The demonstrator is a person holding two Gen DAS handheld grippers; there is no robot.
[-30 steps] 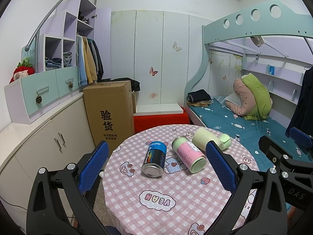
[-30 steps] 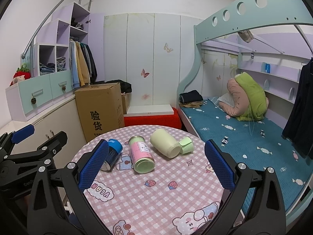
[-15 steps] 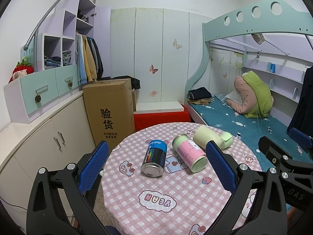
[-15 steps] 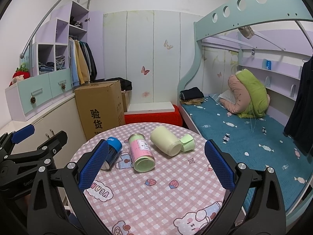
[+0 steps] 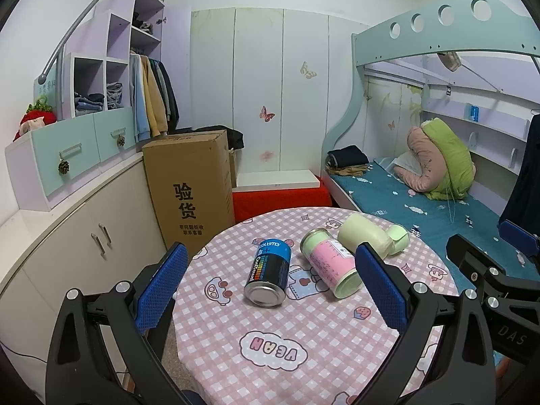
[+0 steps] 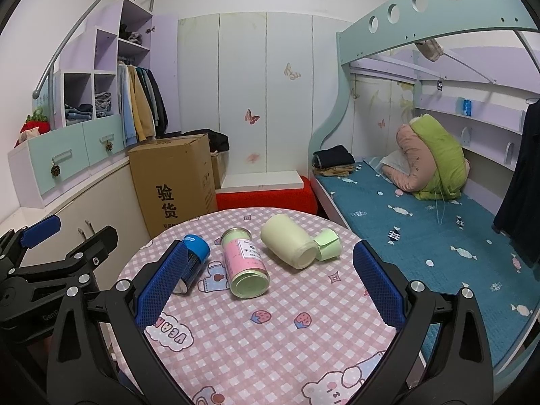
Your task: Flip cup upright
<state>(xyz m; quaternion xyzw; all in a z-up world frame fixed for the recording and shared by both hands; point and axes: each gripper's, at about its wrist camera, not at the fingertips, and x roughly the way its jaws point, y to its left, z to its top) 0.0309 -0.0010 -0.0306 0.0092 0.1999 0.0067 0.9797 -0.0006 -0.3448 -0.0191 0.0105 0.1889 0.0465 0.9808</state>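
Three containers lie on their sides on the round pink checked table (image 5: pixel 270 354). A pale green cup (image 5: pixel 366 236) with a green lid lies at the far right; it also shows in the right wrist view (image 6: pixel 290 246). A pink and green can (image 5: pixel 329 268) (image 6: pixel 244 263) lies in the middle. A blue and black can (image 5: pixel 270 271) (image 6: pixel 194 258) lies to the left. My left gripper (image 5: pixel 270 290) is open and empty, above the table's near side. My right gripper (image 6: pixel 266 287) is open and empty, short of the pink can.
A tall cardboard box (image 5: pixel 190 185) stands behind the table on the left, beside low white cabinets (image 5: pixel 84 239). A red bench (image 5: pixel 280 197) is behind the table. A bunk bed with a teal mattress (image 5: pixel 422 202) runs along the right.
Both grippers have drifted slightly, so the table and containers sit a little differently in view. The containers have not moved. Both grippers stay open.
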